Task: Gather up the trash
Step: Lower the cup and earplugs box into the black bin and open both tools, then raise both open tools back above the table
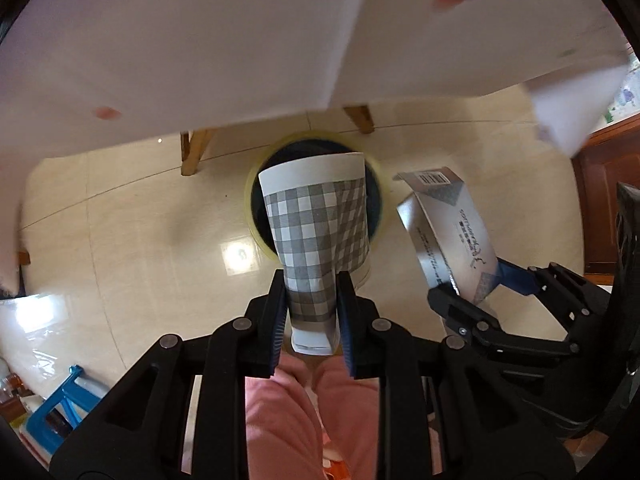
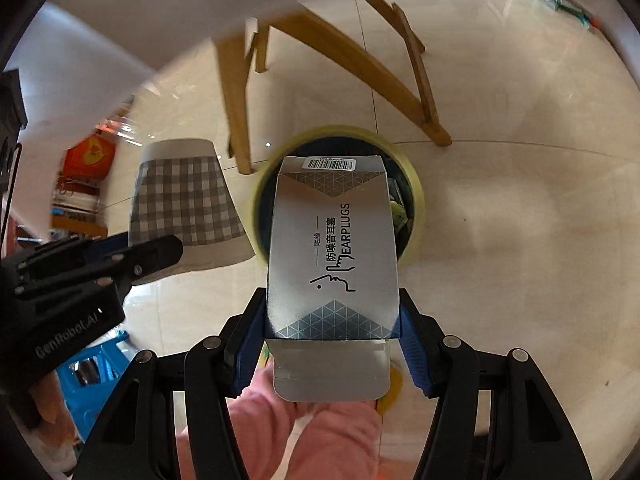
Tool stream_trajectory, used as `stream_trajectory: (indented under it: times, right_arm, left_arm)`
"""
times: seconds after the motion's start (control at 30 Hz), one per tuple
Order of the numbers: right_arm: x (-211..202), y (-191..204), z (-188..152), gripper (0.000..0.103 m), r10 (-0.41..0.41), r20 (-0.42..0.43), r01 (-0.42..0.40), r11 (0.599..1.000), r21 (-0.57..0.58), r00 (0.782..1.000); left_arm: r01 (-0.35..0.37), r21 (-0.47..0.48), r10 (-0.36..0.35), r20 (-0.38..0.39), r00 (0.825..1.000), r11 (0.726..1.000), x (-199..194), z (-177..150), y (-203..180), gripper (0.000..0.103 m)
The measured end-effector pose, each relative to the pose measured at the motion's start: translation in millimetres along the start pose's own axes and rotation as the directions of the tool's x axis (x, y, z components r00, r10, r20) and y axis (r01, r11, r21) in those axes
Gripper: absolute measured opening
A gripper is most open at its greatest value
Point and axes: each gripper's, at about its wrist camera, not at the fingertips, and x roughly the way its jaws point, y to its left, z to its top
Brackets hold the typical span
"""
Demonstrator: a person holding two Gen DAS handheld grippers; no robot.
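Trash here is two pieces, both held over a yellow-rimmed bin (image 1: 256, 204) that stands on the pale tiled floor (image 1: 132, 236). The left gripper (image 1: 312, 320) has its jaws closed on a flattened paper cup (image 1: 320, 224) with a grey-and-white check (its white rim points away from the camera, toward the bin). In the left wrist view the cup covers most of the bin's dark opening.

The right gripper (image 2: 332, 336) has its jaws pressed against the two long sides of a silver carton (image 2: 332, 248) printed EARPLUGS, with a barcode at its far end; an open flap hangs at the near end. In the right wrist view the carton lies across the bin's mouth, and some greenish scraps show inside the bin to the right of it.

Seen from either wrist, the two held pieces are side by side, near each other but apart, the cup to the left of the carton. Beyond the bin stand wooden legs (image 2: 240, 112) under the white worktop (image 1: 180, 40). A blue plastic stool (image 1: 60, 404) sits on the floor well to the left of the bin, and pink clothing shows below both grippers.
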Motion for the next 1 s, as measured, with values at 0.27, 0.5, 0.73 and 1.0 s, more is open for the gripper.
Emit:
stream_trajectory:
  times: [0.27, 0.5, 0.73, 1.0]
  right_arm:
    - [85.0, -1.7, 40.4, 0.065, -0.035, 0.021, 0.036, 0.999, -0.029, 0.999]
    - [113.5, -6.2, 48.0, 0.079, 0.003, -0.002, -0.003, 1.000, 0.013, 1.000]
    - [99.1, -7.2, 44.0, 0.082, 0.017, 0.001, -0.018, 0.999, 0.048, 1.000]
    - [46.6, -8.3, 36.7, 0.086, 0.019, 0.048, -0.023, 0.997, 0.080, 0.999]
  left_arm:
    - [-0.024, 0.032, 0.024, -0.016, 1.000, 0.999, 106.7, 23.6, 11.6, 0.027]
    - [-0.063, 0.044, 0.064, -0.034, 0.997, 0.997, 148.3, 34.0, 14.8, 0.041]
    - [-0.072, 0.023, 0.072, -0.018, 0.997, 0.997, 146.6, 35.2, 20.4, 0.051]
    - [-0.058, -0.031, 0.058, -0.010, 0.998, 0.998, 128.4, 26.2, 25.2, 0.051]
